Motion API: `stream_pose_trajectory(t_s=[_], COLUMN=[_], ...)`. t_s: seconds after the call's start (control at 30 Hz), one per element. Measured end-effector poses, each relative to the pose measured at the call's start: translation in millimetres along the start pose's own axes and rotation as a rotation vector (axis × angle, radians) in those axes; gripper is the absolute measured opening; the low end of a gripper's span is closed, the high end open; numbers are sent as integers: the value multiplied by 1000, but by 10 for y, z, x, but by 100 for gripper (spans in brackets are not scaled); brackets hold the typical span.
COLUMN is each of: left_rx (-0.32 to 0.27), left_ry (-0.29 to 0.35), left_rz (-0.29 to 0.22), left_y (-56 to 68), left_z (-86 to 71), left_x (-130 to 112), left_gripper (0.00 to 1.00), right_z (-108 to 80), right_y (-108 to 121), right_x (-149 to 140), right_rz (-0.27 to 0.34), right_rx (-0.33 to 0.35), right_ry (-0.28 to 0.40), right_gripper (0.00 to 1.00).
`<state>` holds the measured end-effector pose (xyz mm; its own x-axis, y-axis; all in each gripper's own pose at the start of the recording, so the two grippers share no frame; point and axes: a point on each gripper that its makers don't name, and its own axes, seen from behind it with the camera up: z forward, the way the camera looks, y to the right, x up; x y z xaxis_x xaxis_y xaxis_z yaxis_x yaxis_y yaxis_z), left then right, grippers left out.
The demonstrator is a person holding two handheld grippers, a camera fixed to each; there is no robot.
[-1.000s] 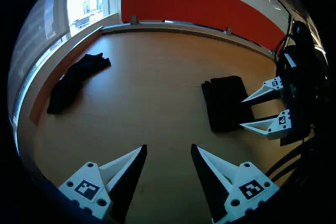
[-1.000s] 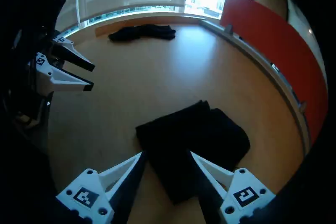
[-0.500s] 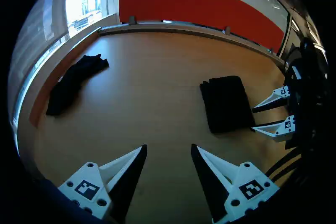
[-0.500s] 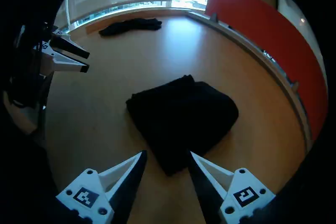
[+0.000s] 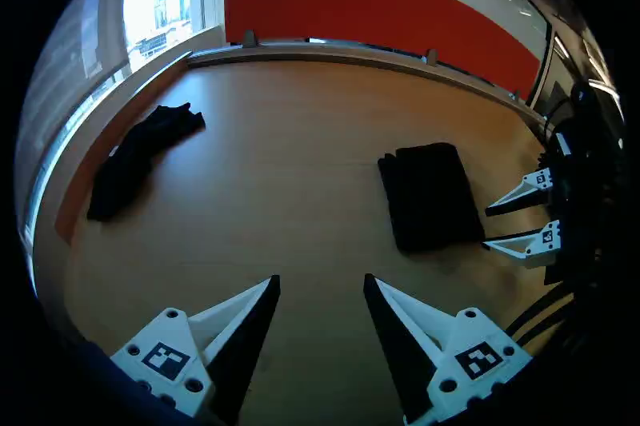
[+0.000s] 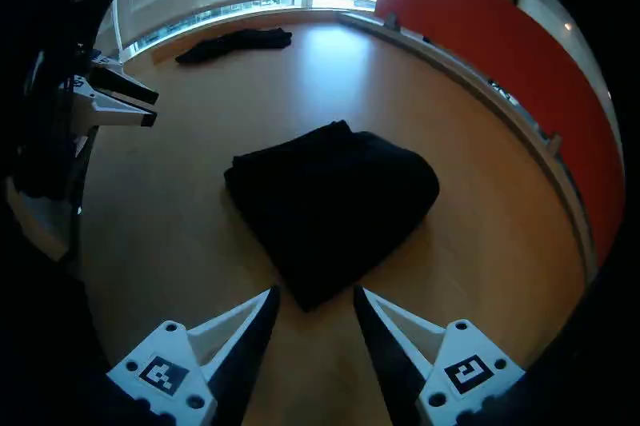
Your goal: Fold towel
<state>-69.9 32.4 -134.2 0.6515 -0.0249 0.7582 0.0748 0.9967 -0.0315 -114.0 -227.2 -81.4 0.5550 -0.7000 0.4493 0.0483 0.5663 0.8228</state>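
Note:
A black towel [image 6: 332, 202] lies folded into a thick rectangle on the wooden table [image 6: 200, 282]; in the left gripper view the same folded towel [image 5: 430, 195] sits right of centre. My right gripper [image 6: 316, 298] hovers open just short of the towel's near corner, with nothing between its fingers. It also appears at the right edge as the right gripper [image 5: 493, 226], beside the towel. My left gripper [image 5: 320, 286] stands open over bare wood, well away from the towel; it is the left gripper [image 6: 148, 106] at the far left.
A second dark cloth [image 5: 136, 156] lies crumpled near the table's window-side edge, the same cloth [image 6: 232, 42] at the far end. A red partition [image 5: 376, 10] runs along the back edge. Dark cables [image 5: 552, 306] hang near the right gripper.
My right gripper has drawn back from the folded towel, so its fingertips no longer overlap the towel. The left gripper has barely moved.

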Motion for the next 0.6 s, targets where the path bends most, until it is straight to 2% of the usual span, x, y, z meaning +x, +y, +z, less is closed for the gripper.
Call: stream_pose_trajectory(t_s=[0.1,0.33,0.6], left_rx=[0,1,0], left_ry=[-1,-2,-2], left_rz=[-1,-3,-3], left_y=[0,-2,11], left_z=[0,-8,-3], left_x=[-3,-13,-16], left_gripper=[77,77,77], right_z=[39,100,103], right_y=[-9,-27,-53], right_x=[-38,-92,-85], right_rz=[7,26,38], right_rx=[4,11,21], right_ry=[-8,-16,-11], right_gripper=[68,58,36])
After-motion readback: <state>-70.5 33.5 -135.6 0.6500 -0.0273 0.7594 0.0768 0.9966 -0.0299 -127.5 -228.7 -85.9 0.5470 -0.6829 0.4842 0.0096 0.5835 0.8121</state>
